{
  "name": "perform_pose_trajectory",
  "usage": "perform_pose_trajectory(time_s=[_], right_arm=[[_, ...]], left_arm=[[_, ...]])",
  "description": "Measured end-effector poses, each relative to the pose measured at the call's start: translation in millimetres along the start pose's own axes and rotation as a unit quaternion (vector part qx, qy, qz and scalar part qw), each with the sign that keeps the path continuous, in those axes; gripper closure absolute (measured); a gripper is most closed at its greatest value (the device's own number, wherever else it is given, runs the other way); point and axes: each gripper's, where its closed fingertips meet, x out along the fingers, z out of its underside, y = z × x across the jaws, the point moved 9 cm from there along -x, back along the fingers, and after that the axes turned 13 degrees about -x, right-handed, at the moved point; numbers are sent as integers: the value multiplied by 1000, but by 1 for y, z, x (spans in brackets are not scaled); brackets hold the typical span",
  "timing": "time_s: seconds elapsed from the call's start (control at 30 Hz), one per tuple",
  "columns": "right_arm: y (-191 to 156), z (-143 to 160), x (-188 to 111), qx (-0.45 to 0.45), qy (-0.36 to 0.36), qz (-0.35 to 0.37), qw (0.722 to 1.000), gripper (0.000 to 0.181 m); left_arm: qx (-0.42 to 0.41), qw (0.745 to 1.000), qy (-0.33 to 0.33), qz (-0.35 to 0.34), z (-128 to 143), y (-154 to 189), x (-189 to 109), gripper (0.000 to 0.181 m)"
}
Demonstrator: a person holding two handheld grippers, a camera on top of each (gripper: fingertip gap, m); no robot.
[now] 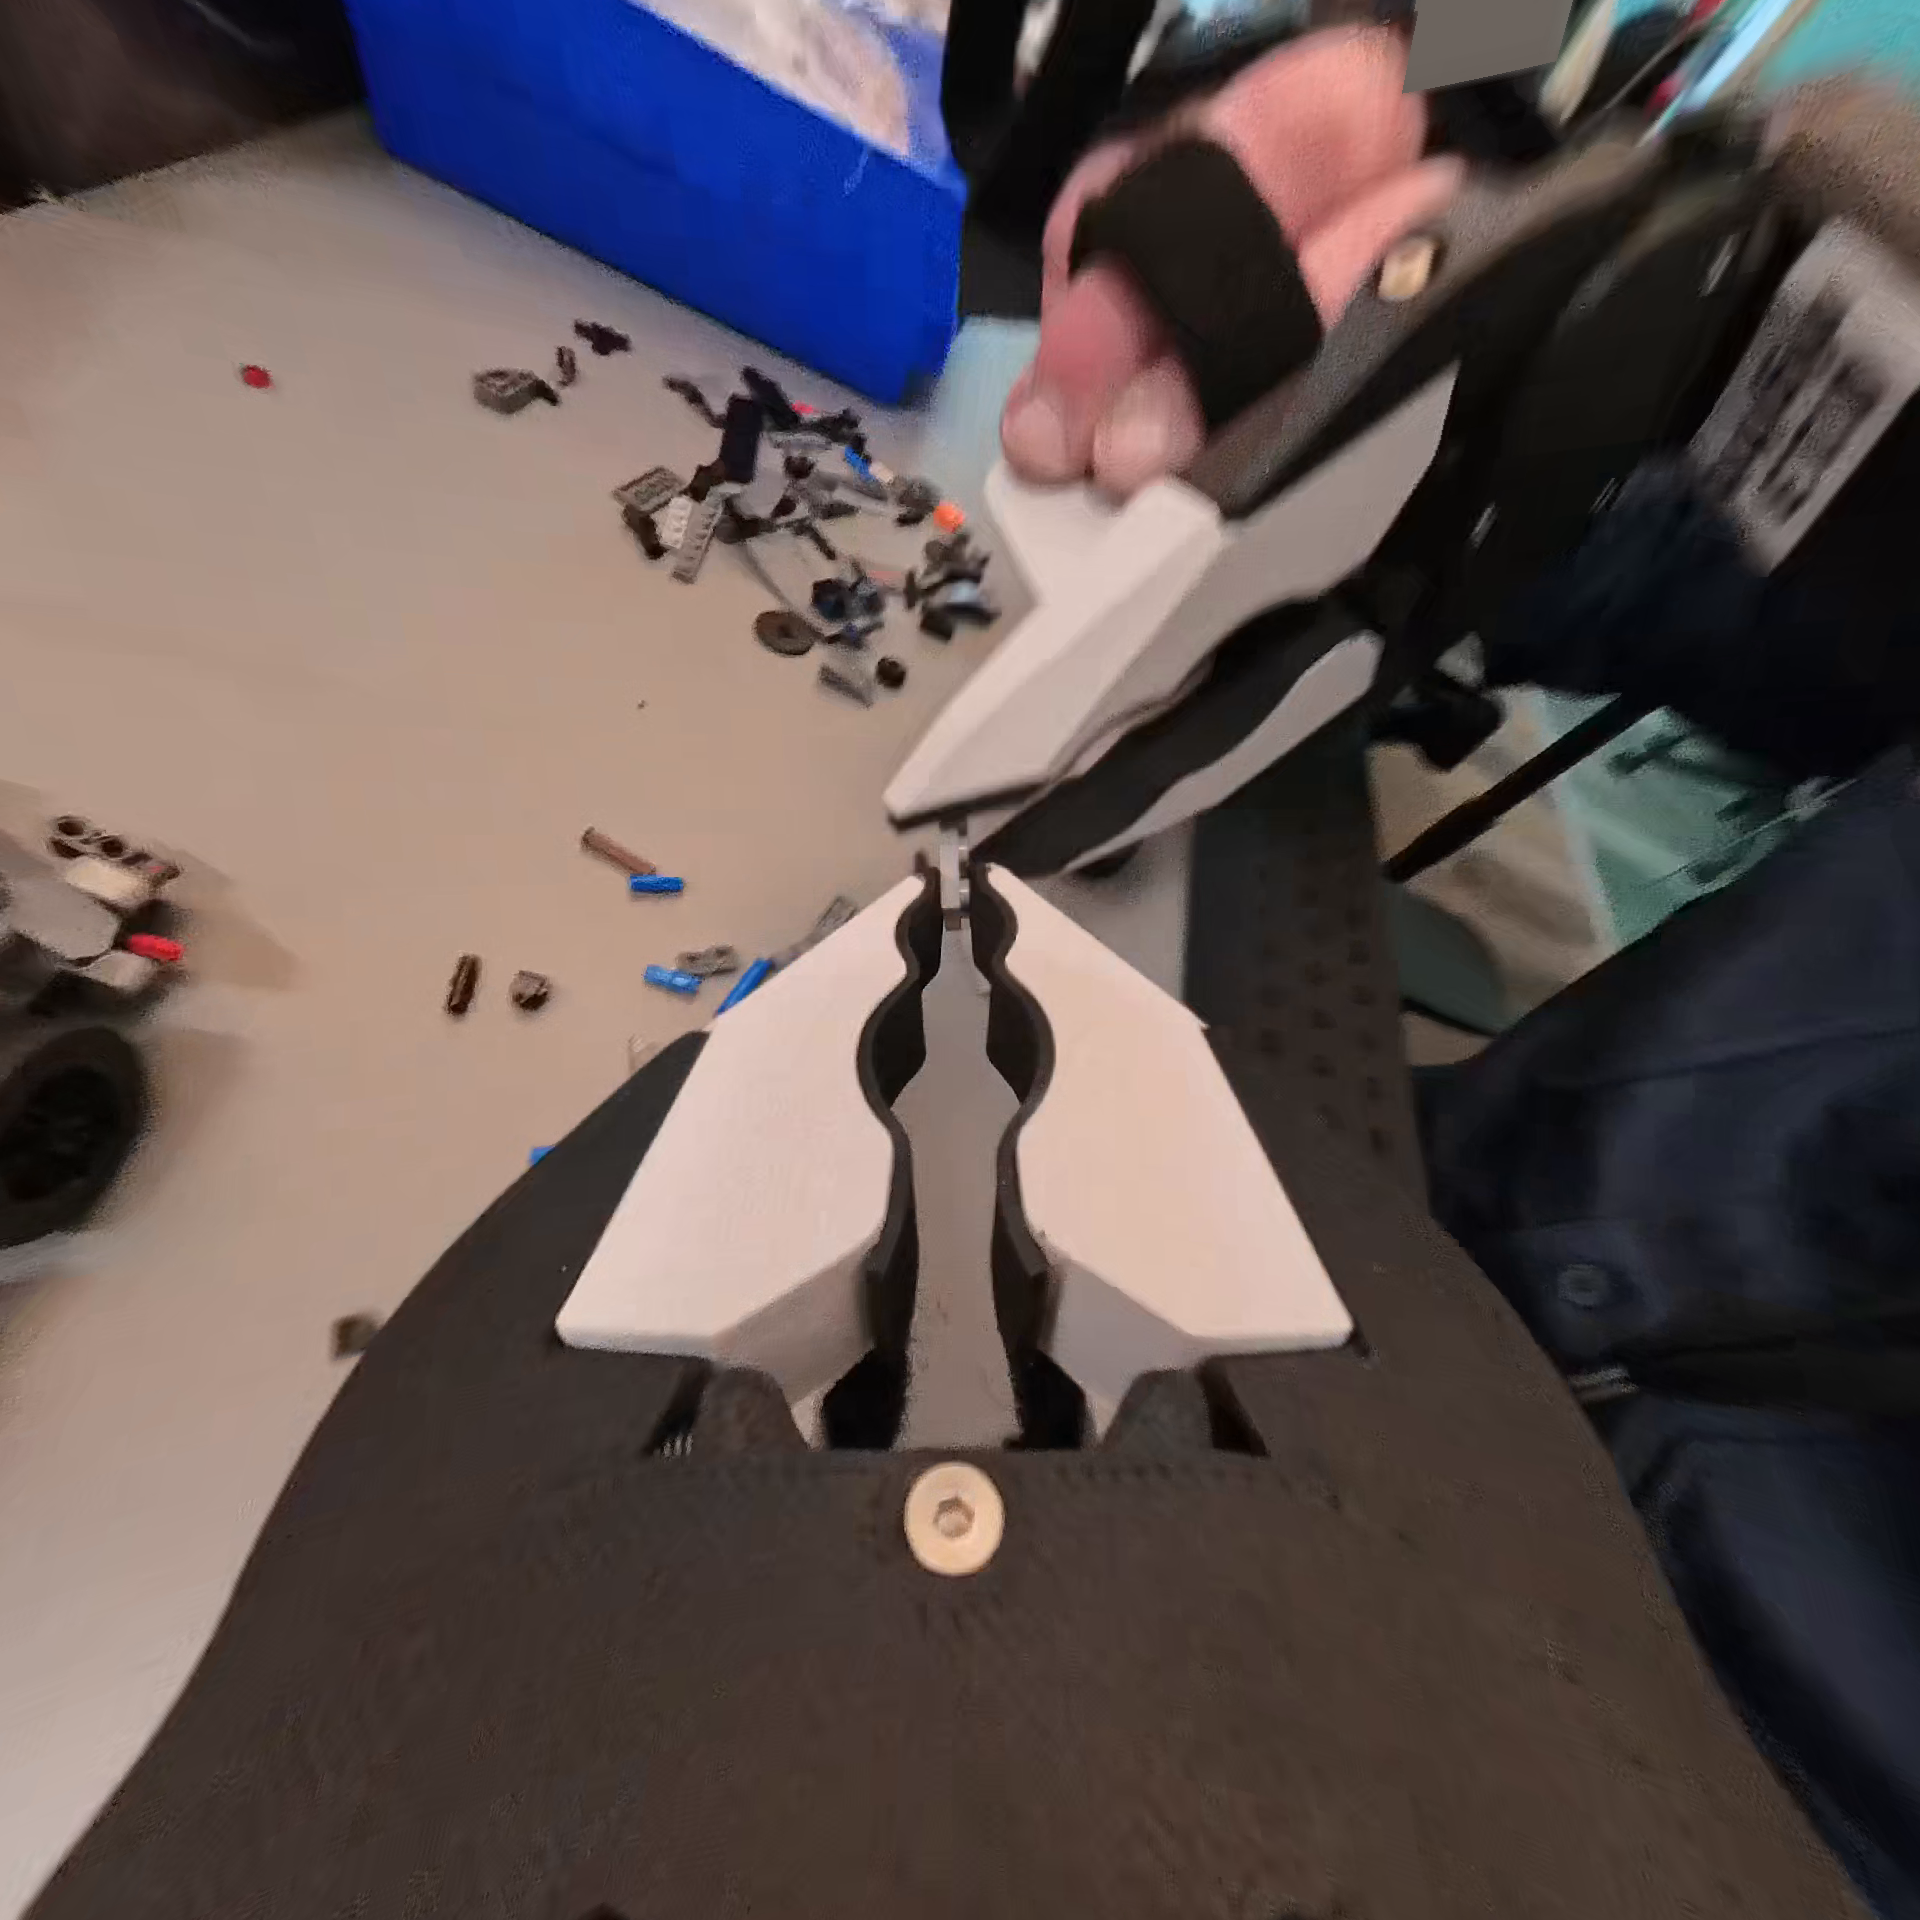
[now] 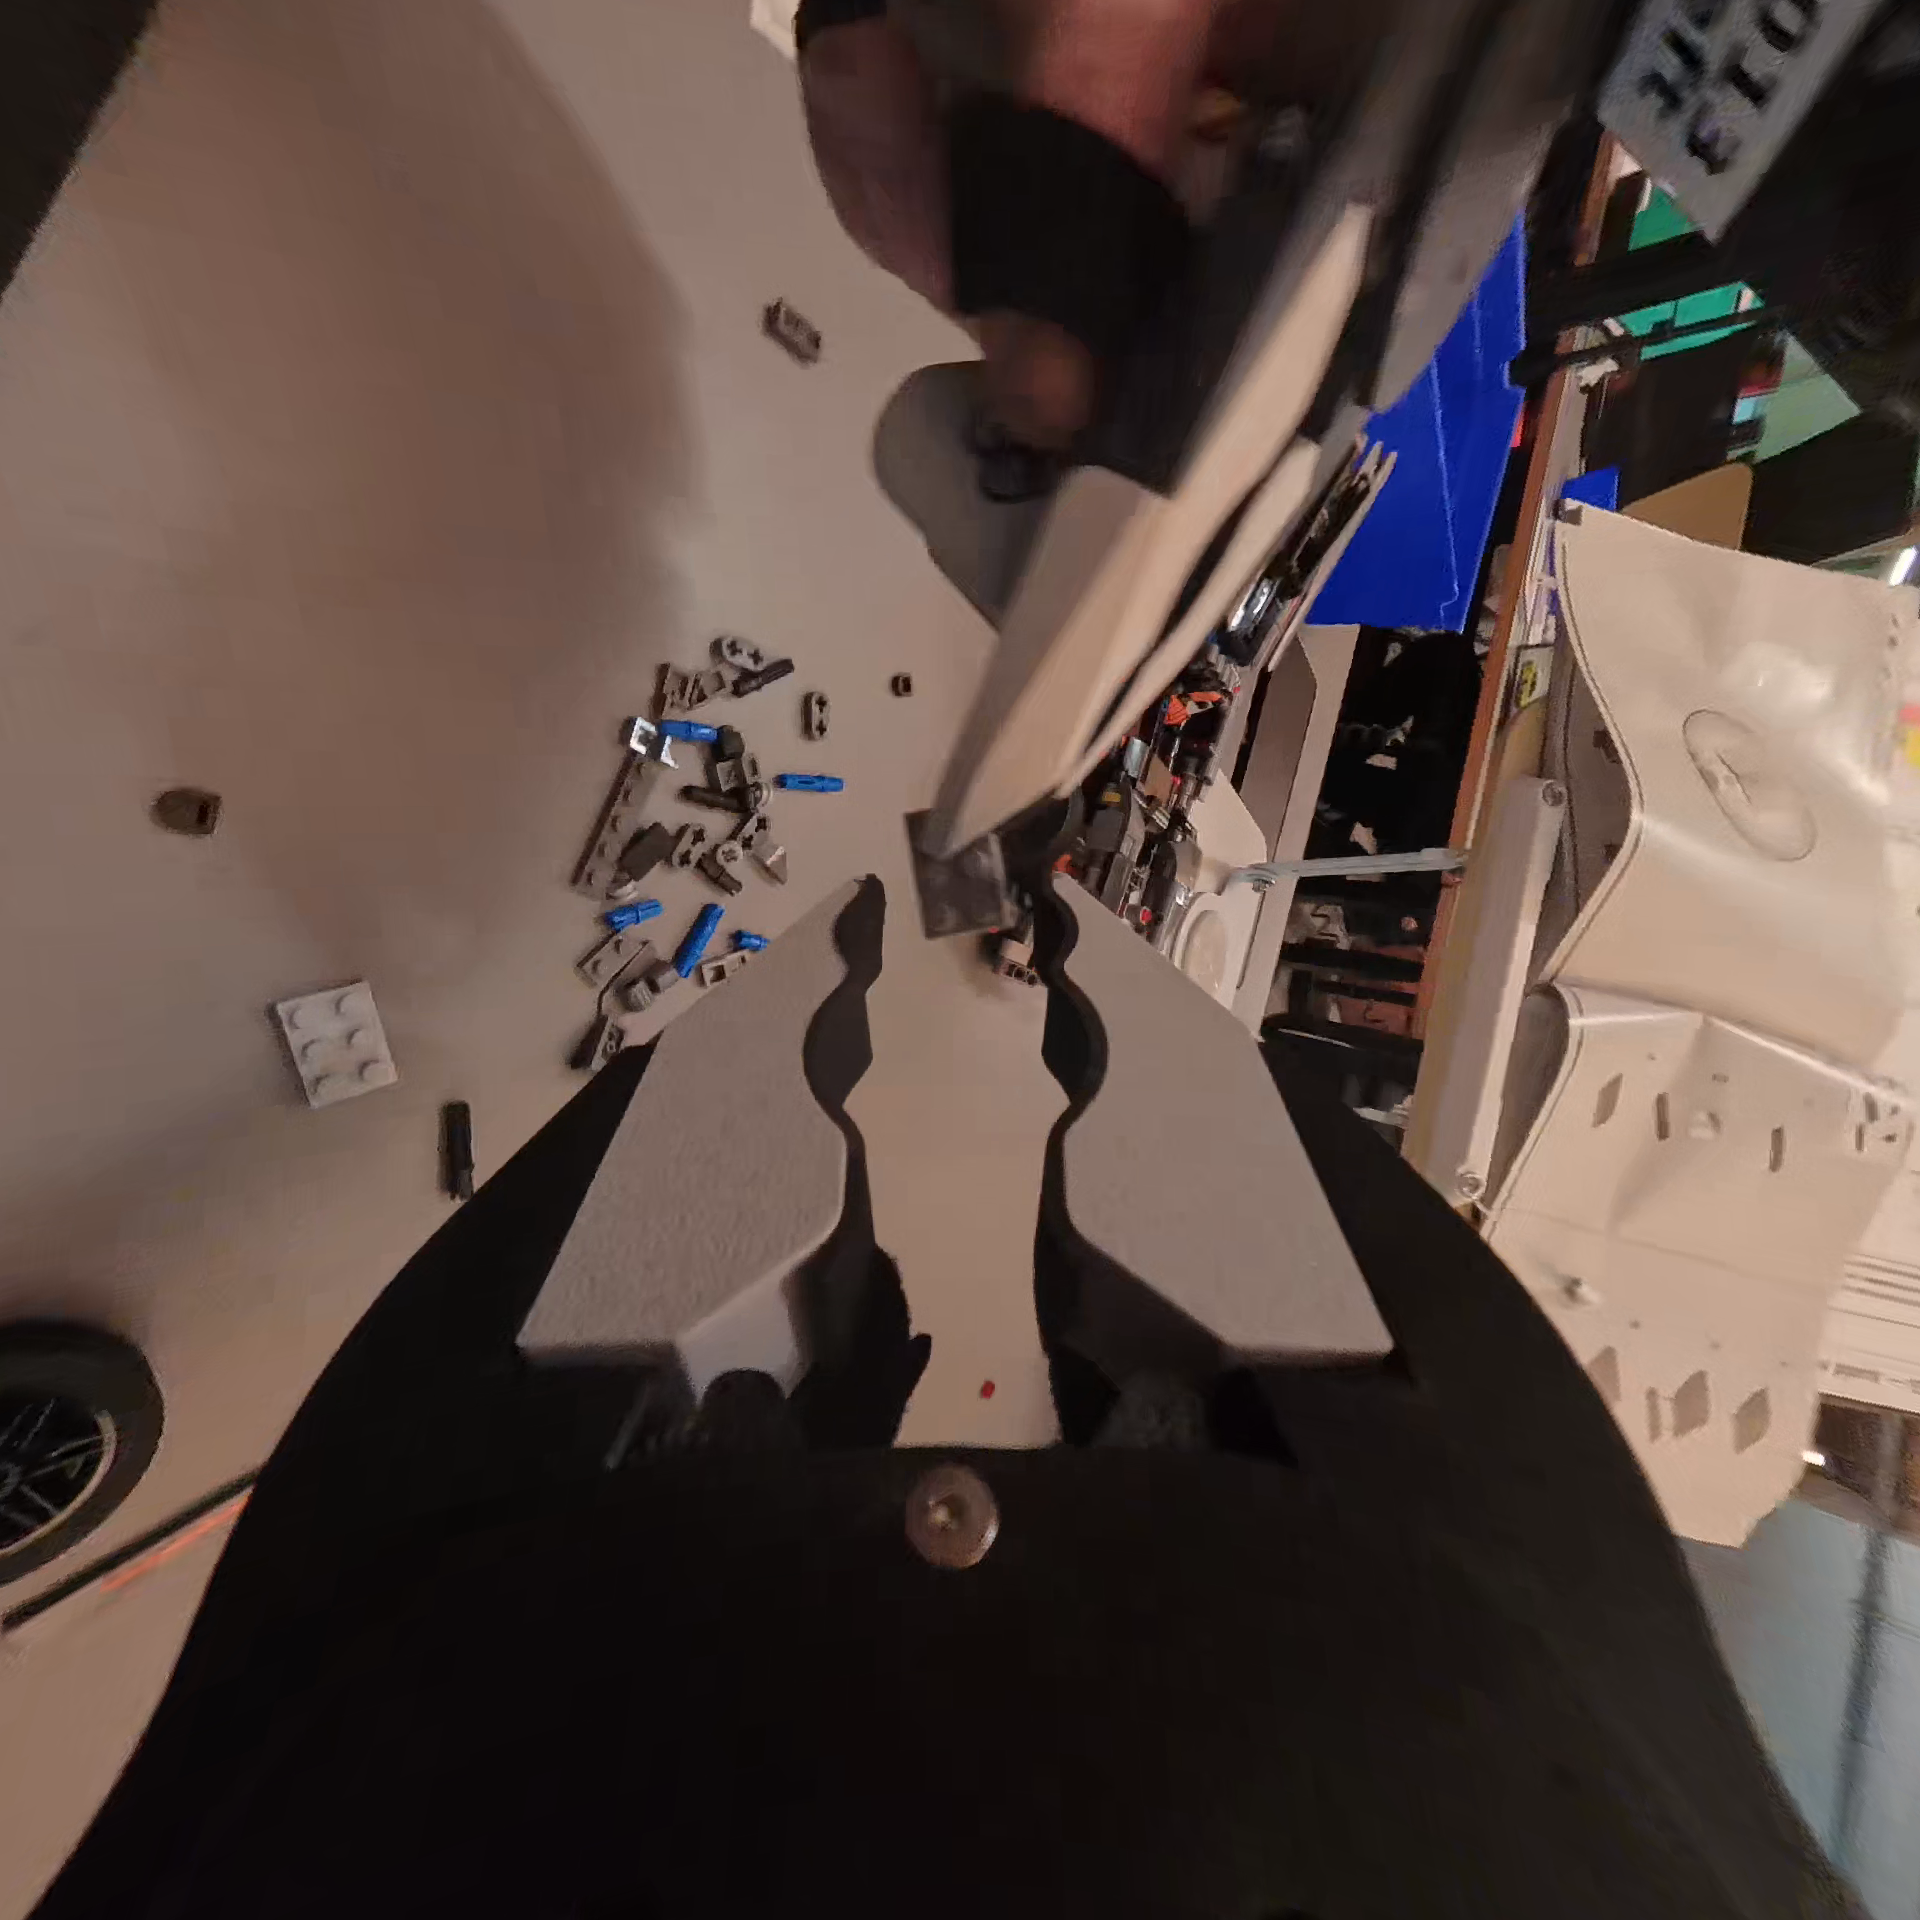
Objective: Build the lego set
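Left wrist view: left gripper (image 1: 957,902) pinches a thin grey plate (image 1: 955,883) edge-on, right gripper (image 1: 940,821) apparently nipping its top; right wrist view: right gripper (image 2: 961,914), jaws parted, faces the same plate (image 2: 964,883) above scattered lego pieces (image 2: 691,831).

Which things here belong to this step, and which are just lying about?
In hand: small dark grey flat plate, left gripper clamping it, right gripper open around it.
Lying about: scattered grey, black and blue small pieces, blue box, black wheel.
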Motion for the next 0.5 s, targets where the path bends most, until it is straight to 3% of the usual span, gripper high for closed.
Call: perform_pose_trajectory(time_s=[0.07, 0.27, 0.33, 0.5], right_arm=[[-2, -1, 2, -18, -19, 13, 1000, 165], [2, 12, -5, 54, 9, -33, 998, 167], [-4, 22, -5, 95, 20, -93, 991, 167], [-44, 38, -1, 187, 103, -262, 941, 167]], left_arm=[[-22, 1000, -6, 20, -2, -2, 2, 179], [-78, 994, 12, 73, -7, -7, 7, 178], [-75, 995, 18, 70, -8, -9, 7, 163], [-10, 999, -24, 28, 3, -4, 9, 163]])
